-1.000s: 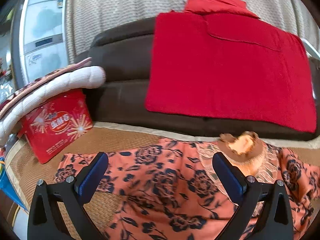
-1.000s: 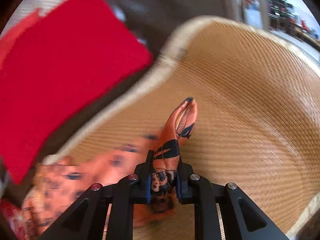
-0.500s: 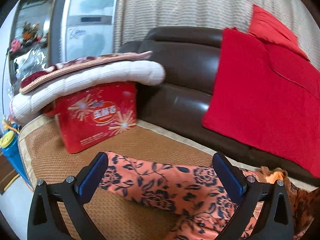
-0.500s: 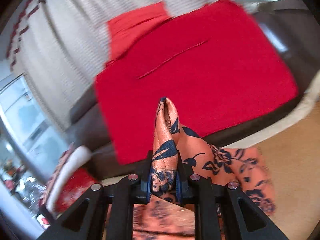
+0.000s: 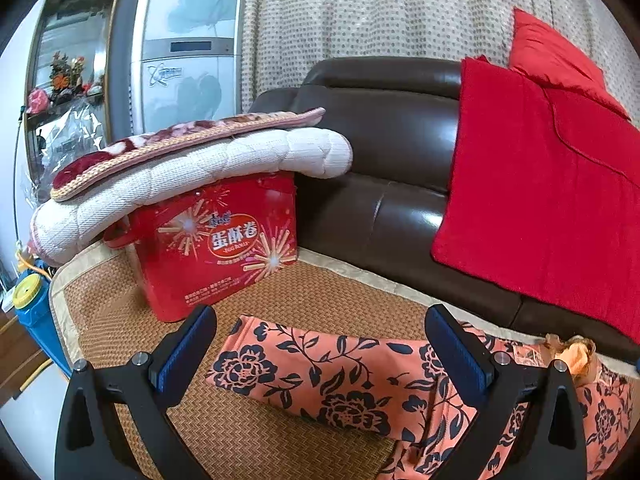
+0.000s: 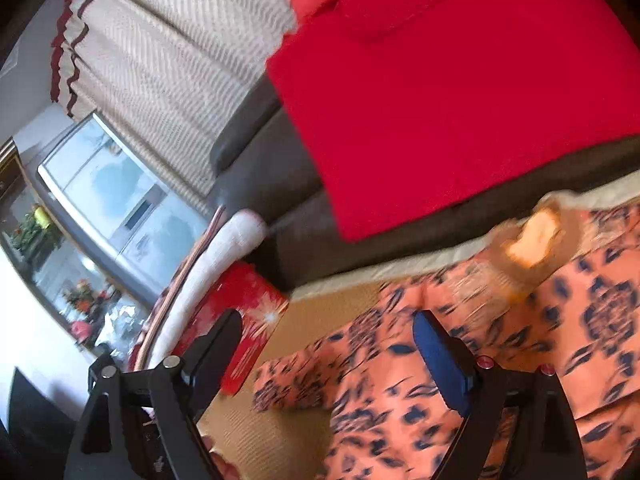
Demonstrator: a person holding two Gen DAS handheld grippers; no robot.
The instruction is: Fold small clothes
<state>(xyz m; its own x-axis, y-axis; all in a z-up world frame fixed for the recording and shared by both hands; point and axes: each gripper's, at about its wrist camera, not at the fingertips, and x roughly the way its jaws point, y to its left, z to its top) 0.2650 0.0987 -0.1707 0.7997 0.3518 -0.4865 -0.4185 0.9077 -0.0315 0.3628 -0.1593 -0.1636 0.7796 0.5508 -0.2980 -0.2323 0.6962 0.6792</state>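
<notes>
An orange garment with dark blue flowers (image 5: 332, 372) lies on the woven mat (image 5: 312, 300). Its left sleeve stretches out flat toward the left. Its lace collar (image 5: 572, 354) shows at the right edge. My left gripper (image 5: 320, 354) is open and empty, just above the sleeve, its jaws wide on either side of it. My right gripper (image 6: 326, 354) is open and empty, tilted, above the same garment (image 6: 520, 340). The collar (image 6: 536, 240) shows blurred in the right wrist view.
A red snack tin (image 5: 216, 248) stands on the mat to the left, under a folded white quilt (image 5: 188, 176). A dark brown sofa back (image 5: 384, 168) with a red blanket (image 5: 540, 200) runs behind. A blue bottle (image 5: 32, 304) is past the mat's left edge.
My right gripper has let go of the sleeve end it held and now stands open over the garment. My left gripper has swung left toward the outstretched sleeve.
</notes>
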